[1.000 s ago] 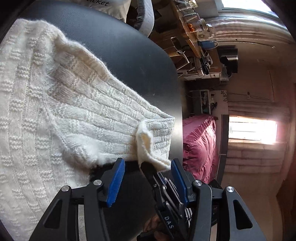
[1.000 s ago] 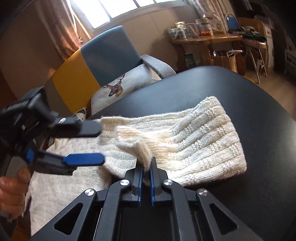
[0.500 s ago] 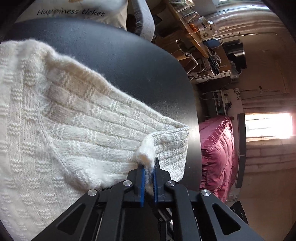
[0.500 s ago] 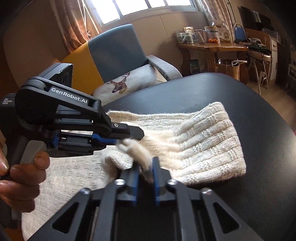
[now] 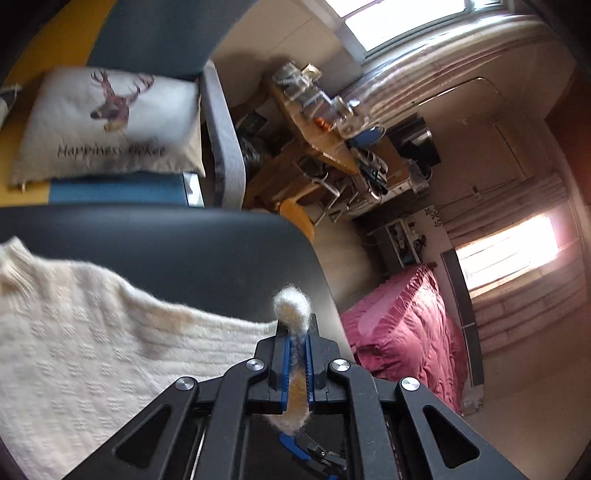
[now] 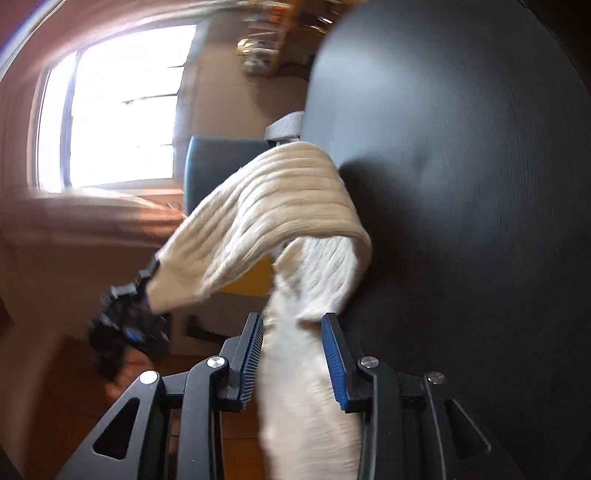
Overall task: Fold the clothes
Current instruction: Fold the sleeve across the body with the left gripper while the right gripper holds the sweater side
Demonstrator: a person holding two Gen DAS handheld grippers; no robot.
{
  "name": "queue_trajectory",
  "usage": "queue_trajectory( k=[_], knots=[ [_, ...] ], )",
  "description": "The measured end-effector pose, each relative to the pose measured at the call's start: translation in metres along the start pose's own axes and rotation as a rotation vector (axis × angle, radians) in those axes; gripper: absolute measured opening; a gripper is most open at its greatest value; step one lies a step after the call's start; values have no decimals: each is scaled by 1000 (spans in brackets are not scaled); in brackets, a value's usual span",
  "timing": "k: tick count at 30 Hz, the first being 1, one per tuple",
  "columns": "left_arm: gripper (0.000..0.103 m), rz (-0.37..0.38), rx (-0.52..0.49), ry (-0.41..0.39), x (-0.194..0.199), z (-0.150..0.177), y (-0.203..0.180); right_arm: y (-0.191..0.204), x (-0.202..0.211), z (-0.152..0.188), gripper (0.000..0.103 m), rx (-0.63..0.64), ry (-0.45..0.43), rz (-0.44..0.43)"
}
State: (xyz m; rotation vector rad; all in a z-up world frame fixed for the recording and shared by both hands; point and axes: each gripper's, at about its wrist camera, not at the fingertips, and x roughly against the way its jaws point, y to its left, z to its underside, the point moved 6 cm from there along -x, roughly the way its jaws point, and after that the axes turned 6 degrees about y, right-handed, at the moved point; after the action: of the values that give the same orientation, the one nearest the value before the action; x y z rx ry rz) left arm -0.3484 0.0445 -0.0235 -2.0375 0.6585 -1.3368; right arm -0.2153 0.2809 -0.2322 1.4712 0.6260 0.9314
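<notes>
Knitwear fills the left wrist view: the cream sweater (image 5: 85,343) lies on the black table (image 5: 184,240), its sleeve end pinched in the left tongs (image 5: 296,332). Right wrist view: right tongs (image 6: 292,332) stand spread around hanging fabric. Sleeve fold underway; next, carry it inward across the body.

A blue and yellow armchair (image 5: 155,33) is seen behind the dark counter (image 5: 184,243), with a deer-print cushion (image 5: 110,122) laid on its seat. A cluttered wooden desk (image 5: 325,136) is set below a bright window (image 5: 399,18). A pink-covered bed (image 5: 402,328) is lit by a second window (image 5: 509,247).
</notes>
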Motion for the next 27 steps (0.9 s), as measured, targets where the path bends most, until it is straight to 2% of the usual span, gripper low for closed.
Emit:
queue_trajectory(
  k=[6, 8, 10, 20, 24, 27],
  knots=[
    [6, -8, -11, -86, 57, -18, 14, -3, -24, 3, 59, -150, -36, -103],
    [6, 1, -6, -111, 74, -21, 19, -5, -36, 5, 76, -216, -54, -142],
    [6, 8, -9, -134, 89, -22, 22, -7, -48, 8, 85, -286, -70, -183],
    [7, 77, -38, -204, 152, -21, 22, 1, -110, 16, 86, -438, -122, -316],
    [7, 85, -39, -230, 177, -14, 31, 2, -131, 10, 86, -452, -145, -309],
    [7, 90, -24, -253, 197, -8, 48, 1, -132, 7, 86, -430, -150, -269]
  ],
)
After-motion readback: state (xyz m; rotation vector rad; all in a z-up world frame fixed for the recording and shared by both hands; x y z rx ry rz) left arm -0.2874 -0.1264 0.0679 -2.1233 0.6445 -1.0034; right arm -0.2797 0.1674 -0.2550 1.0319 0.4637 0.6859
